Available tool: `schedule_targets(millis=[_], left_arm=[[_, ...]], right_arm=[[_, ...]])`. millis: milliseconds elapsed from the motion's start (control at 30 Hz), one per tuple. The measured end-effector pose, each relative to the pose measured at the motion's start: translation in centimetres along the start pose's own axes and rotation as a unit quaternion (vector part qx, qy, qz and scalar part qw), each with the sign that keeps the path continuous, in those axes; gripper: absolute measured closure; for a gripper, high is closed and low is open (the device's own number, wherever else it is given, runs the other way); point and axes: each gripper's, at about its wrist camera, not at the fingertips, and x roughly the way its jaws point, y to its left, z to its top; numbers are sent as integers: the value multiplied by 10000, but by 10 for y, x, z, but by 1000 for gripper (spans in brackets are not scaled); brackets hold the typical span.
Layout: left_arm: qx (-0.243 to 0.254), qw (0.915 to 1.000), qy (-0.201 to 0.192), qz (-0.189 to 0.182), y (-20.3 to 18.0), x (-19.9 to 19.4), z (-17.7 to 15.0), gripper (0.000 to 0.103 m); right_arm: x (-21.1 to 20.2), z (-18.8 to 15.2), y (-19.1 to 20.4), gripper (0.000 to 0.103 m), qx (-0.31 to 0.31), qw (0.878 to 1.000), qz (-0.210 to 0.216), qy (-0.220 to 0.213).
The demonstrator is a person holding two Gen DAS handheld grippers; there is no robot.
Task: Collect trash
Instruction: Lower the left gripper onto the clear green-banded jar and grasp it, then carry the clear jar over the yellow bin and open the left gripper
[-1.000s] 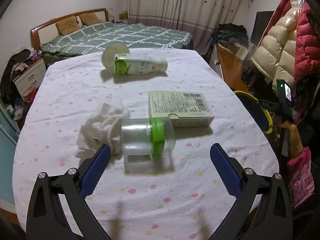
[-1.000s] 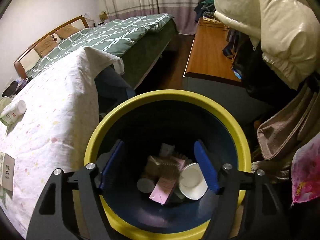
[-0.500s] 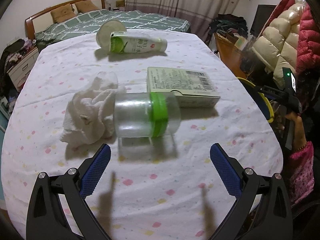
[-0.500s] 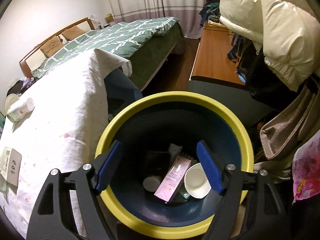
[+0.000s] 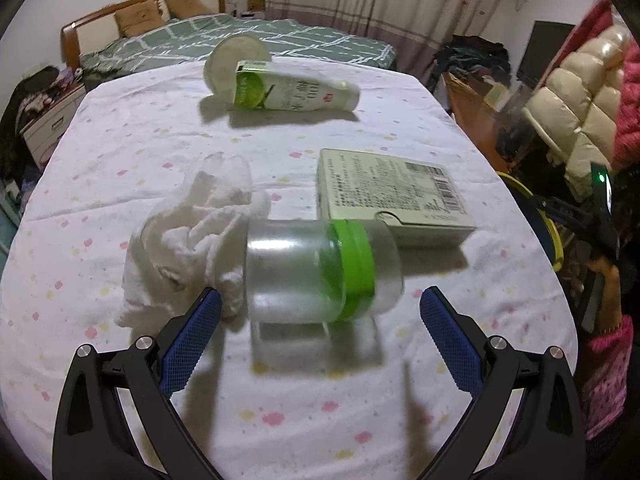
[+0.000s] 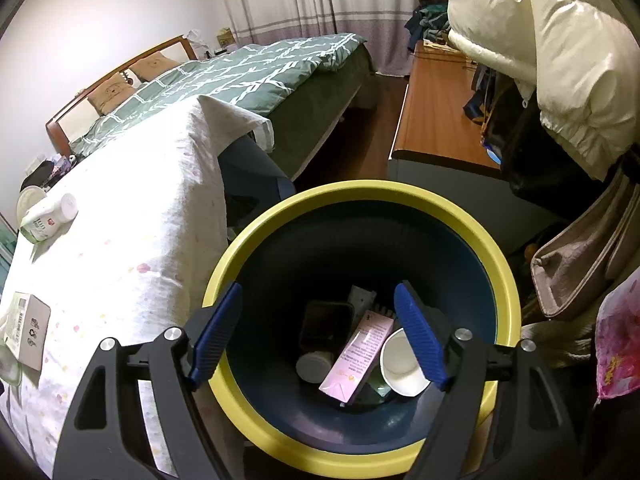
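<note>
In the left wrist view a clear plastic jar with a green band (image 5: 320,268) lies on its side on the table. A crumpled white tissue (image 5: 192,236) touches its left end. My left gripper (image 5: 320,326) is open and empty, just in front of the jar. Behind lie a flat carton box (image 5: 388,192), a white-green bottle (image 5: 288,90) and a round lid (image 5: 236,60). In the right wrist view my right gripper (image 6: 320,336) is open and empty above a blue trash bin with a yellow rim (image 6: 360,200), which holds a pink box (image 6: 356,356), a paper cup (image 6: 402,362) and other trash.
The table (image 5: 120,148) has a white dotted cloth; its right edge (image 6: 208,184) drops next to the bin. A bed (image 6: 240,72), a wooden cabinet (image 6: 436,120) and hanging coats (image 6: 552,60) stand around the bin. The bottle (image 6: 50,216) and carton (image 6: 28,330) also show in the right view.
My left gripper has moved closer to the jar and lower. My right gripper has risen and drawn back from the bin; the pink box now lies in the bin.
</note>
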Motion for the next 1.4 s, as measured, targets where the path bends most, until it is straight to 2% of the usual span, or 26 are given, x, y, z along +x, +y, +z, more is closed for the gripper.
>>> schedule_targets(millis=[367, 467, 567, 600, 767, 1067, 1167, 1233, 1367, 1400], left_arm=[[247, 9995, -29, 202, -20, 16, 13, 5], [303, 9985, -11, 464, -26, 20, 12, 8], [323, 9976, -40, 610, -26, 17, 8, 22], [309, 9973, -64, 663, -24, 14, 6, 30], [214, 9983, -45, 537, -18, 3, -3, 31], [429, 9989, -22, 181, -27, -29, -36, 31], [556, 9983, 92, 113, -32, -32, -42, 31], [801, 9964, 167, 219, -40, -29, -47, 26], [807, 9964, 168, 220, -45, -30, -51, 19], [813, 9963, 140, 237, -46, -32, -52, 14]], right_arm=[[8, -4, -4, 29, 44, 9999, 101, 85], [6, -4, -5, 29, 50, 9999, 114, 68], [4, -5, -7, 29, 53, 9999, 110, 53], [4, -6, -7, 29, 53, 9999, 111, 48], [0, -7, -7, 29, 76, 9998, 185, 4], [-10, -9, -9, 29, 82, 9995, 292, -83], [-12, -10, -9, 29, 83, 9994, 325, -99], [-12, -11, -10, 29, 105, 9993, 349, -101], [-15, -14, -10, 29, 107, 9992, 371, -102], [-16, -14, -11, 29, 99, 9992, 369, -106]])
